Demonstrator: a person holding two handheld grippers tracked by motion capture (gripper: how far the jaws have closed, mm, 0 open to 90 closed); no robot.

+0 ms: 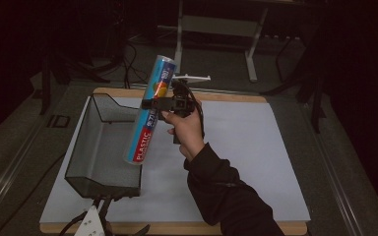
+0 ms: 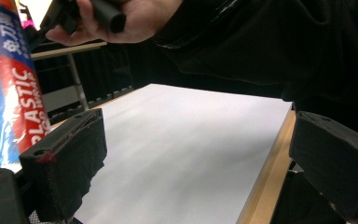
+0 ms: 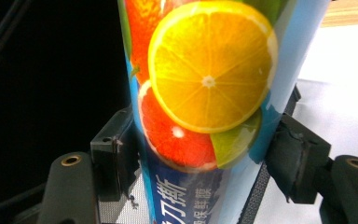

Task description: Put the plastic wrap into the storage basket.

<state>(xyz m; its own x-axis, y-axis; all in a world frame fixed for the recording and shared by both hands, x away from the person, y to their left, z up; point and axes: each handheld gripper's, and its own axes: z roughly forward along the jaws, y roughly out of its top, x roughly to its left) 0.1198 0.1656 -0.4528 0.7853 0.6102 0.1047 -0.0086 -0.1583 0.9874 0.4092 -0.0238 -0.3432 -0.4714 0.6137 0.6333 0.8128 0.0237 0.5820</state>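
Note:
A long roll of plastic wrap (image 1: pixel 150 113), blue with citrus pictures and a red "PLASTIC" band, is held tilted in the air, top leaning away. My right gripper (image 1: pixel 153 104) is shut on its middle, a hand behind it. In the right gripper view the jaws press both sides of the roll (image 3: pixel 205 93) around my right gripper's point (image 3: pixel 200 158). The roll's lower end hangs over the right rim of a black mesh basket (image 1: pixel 86 152). My left gripper (image 1: pixel 96 222) lies low at the table's front edge, open (image 2: pixel 200 154) with nothing between its pads; the roll (image 2: pixel 9 93) shows at its left.
A white mat (image 1: pixel 246 147) covers the wooden table (image 1: pixel 187 228); the basket stands on its left part. Beyond the table's far edge are a metal table frame (image 1: pixel 216 29) and cables on a dark floor.

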